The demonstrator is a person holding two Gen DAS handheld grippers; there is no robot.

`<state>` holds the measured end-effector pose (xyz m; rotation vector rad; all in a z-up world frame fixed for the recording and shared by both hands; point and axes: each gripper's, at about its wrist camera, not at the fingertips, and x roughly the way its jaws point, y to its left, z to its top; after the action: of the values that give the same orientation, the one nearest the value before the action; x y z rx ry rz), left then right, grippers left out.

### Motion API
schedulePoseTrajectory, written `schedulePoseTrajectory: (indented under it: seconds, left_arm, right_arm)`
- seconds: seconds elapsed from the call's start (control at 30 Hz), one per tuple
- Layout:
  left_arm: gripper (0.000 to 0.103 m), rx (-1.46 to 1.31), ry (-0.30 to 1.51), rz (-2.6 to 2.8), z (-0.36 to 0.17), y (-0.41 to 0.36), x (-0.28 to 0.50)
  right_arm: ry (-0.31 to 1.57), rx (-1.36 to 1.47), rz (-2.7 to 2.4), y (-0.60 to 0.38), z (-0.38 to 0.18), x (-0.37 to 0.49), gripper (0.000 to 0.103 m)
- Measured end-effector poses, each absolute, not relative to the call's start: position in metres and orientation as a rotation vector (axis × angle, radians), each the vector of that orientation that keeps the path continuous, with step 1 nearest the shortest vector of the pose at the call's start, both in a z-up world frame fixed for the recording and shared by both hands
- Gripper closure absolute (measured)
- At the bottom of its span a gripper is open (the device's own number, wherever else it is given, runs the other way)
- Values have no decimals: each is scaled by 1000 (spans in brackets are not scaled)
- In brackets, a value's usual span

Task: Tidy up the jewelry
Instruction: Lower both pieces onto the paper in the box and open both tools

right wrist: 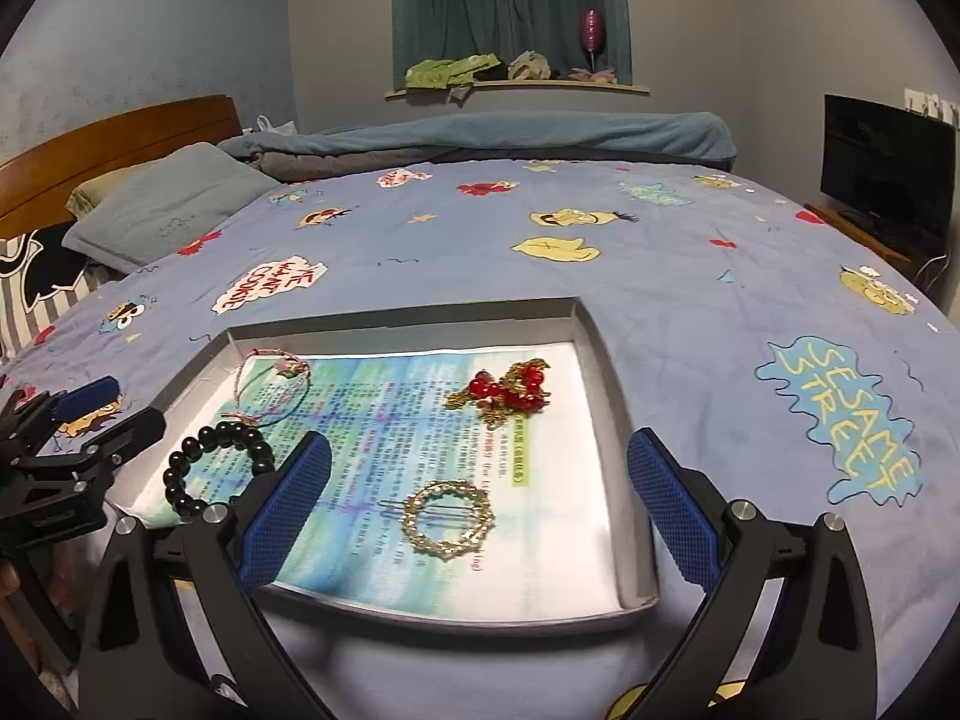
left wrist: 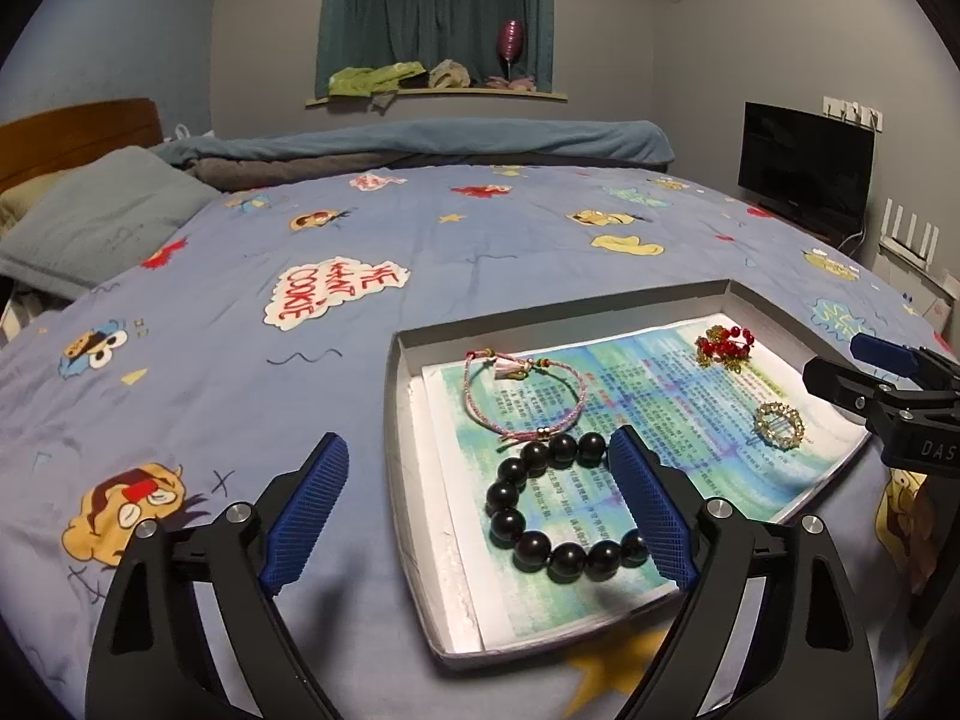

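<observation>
Jewelry is seen laid out in a shallow grey tray that rests on a blue cartoon-print bedspread; the tray floor is covered by a printed blue-green sheet. At the far left of the scene, a grey pillow is seen against a wooden headboard. The left gripper is held with its jaws spread wide and nothing clamped: its left blue pad stands over the bedspread outside the tray, while its right pad stands over the tray, just beside a black bead bracelet lying in the tray's near left part. Behind the beads, touching or nearly touching them, a pink cord bracelet is laid flat. Further right, toward the far side of the tray, a red bead piece with gold parts is found. Nearer, a round gold hair clip lies on the sheet between the pads of the right gripper, whose jaws are likewise wide apart and touch nothing. Its right pad stands just past the tray's right wall. At the far right, a dark screen is seen against the wall.
</observation>
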<state>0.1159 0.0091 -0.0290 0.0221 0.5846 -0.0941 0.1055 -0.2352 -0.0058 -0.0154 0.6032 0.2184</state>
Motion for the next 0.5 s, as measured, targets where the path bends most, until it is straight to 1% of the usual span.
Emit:
schedulePoseTrajectory:
  seconds: [0.13, 0.23, 0.33, 0.5]
  left_arm:
    - [14, 27, 602, -76, -20, 8, 114]
    - [13, 36, 605, -87, -4, 8, 104]
    - [12, 57, 585, -80, 13, 10, 85]
    - [11, 35, 601, -107, 27, 17, 52]
  right_arm:
    - [632, -9, 191, -240, 4, 100, 6]
    - [634, 4, 193, -247, 23, 90, 5]
    - [630, 7, 195, -254, 40, 76, 6]
    - [630, -16, 216, -259, 58, 41, 5]
